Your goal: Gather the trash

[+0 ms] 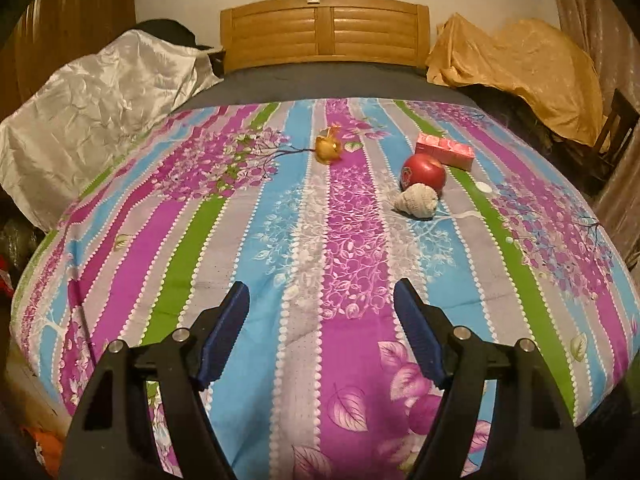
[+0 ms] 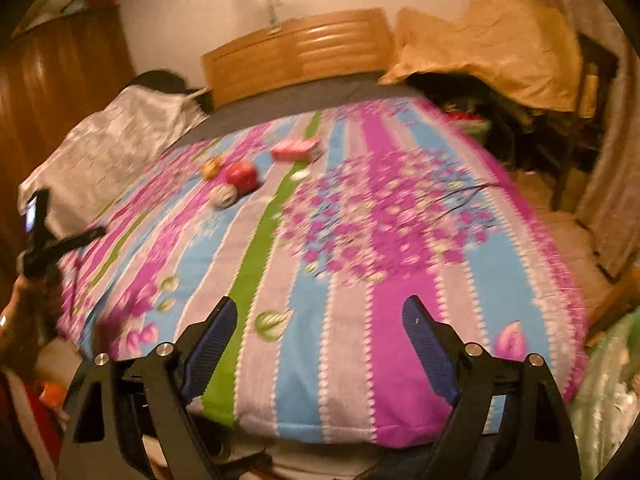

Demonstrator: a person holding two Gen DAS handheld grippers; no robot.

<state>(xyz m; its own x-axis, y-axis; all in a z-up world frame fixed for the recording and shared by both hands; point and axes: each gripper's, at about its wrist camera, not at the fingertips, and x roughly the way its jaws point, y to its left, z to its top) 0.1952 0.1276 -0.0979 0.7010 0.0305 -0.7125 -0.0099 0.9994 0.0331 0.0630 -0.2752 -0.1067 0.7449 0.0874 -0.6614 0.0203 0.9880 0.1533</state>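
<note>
1. Left wrist view: looks down along the left gripper [image 1: 322,300], blue pads spread wide, nothing between them, only the striped floral bedspread [image 1: 224,240] beneath.
2. Farther up the bedspread, toward the wooden headboard [image 1: 324,32]: a crumpled white paper wad [image 1: 416,201], lying just in front of a red apple [image 1: 424,174] and touching or nearly touching it.
3. Just behind the apple to the right: a pink tissue pack [image 1: 445,151], lying flat.
4. Well to the left of the apple, alone on a purple stripe: a crumpled yellow-gold wrapper [image 1: 328,147].
5. Small white round scrap [image 1: 485,188] on the green stripe, right of the apple; too small to identify.
6. Either side of the headboard: a silver-white sheet [image 1: 104,96] heaped on the left, a tan cloth [image 1: 520,64] draped on the right.
7. Right wrist view, blurred: right gripper [image 2: 320,312] with pads also set wide apart and empty, above the near edge of the bedspread.
8. Same cluster seen far off at upper left in this view: paper wad [image 2: 224,195], apple [image 2: 242,176], wrapper [image 2: 211,169], tissue pack [image 2: 296,150].
9. Far left edge of this view: part of the left gripper's black frame, above the bedspread's left side; pads not discernible here.
</note>
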